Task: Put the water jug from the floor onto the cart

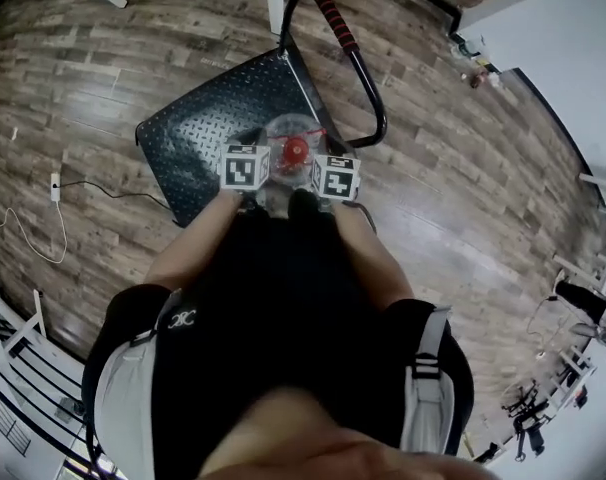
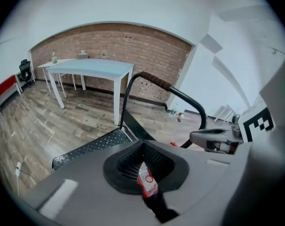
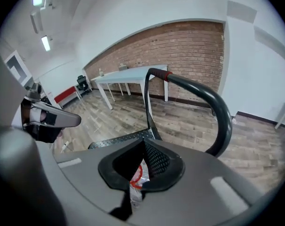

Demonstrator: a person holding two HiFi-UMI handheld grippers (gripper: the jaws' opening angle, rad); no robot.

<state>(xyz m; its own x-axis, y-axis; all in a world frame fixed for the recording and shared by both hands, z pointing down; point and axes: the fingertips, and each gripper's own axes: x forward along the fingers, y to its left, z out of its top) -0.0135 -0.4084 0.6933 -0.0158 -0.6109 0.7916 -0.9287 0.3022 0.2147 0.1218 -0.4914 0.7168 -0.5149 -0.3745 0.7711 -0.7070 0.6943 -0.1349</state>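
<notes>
Left tongs [image 2: 142, 145] pressed together, empty; right tongs [image 3: 143, 144] likewise, empty. Water jug [image 1: 294, 134] directly below, between both tongs, equally near each, upright, red cap up, apparently resting on cart [image 1: 198, 118] deck beside handle [image 1: 355, 58].

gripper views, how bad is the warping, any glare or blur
Left gripper view: heavy fisheye, the brick wall bows into an arch, corners go black, and the water jug part nearest the lens is soft. Right gripper view: same bowing, ceiling lights blown out white. Head view: the floor planks curve, bottom edge is blurry.
</notes>
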